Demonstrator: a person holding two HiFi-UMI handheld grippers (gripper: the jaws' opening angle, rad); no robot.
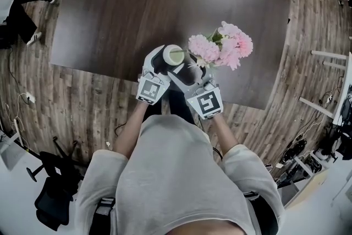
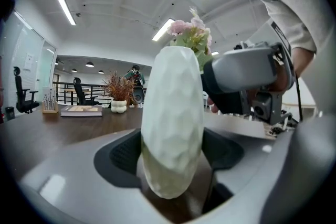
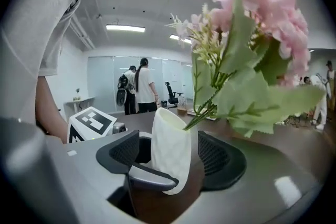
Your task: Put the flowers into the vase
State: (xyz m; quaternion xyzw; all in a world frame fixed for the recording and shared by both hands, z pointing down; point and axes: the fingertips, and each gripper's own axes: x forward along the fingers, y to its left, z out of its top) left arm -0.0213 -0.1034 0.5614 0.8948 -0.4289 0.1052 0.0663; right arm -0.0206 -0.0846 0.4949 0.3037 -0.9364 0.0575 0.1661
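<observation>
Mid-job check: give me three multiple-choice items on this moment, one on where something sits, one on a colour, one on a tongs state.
1. Where are the flower stems? A. inside the vase B. beside the vase C. under the vase
2. What colour are the blooms? A. red B. pink C. yellow
3. The right tongs are: A. shut on the flower stems B. open C. out of view
Answers: 1 A, the flower stems run into the vase mouth. 2 B, the petals are plainly pink. 3 B, its jaws stand wide apart, either side of the vase.
</observation>
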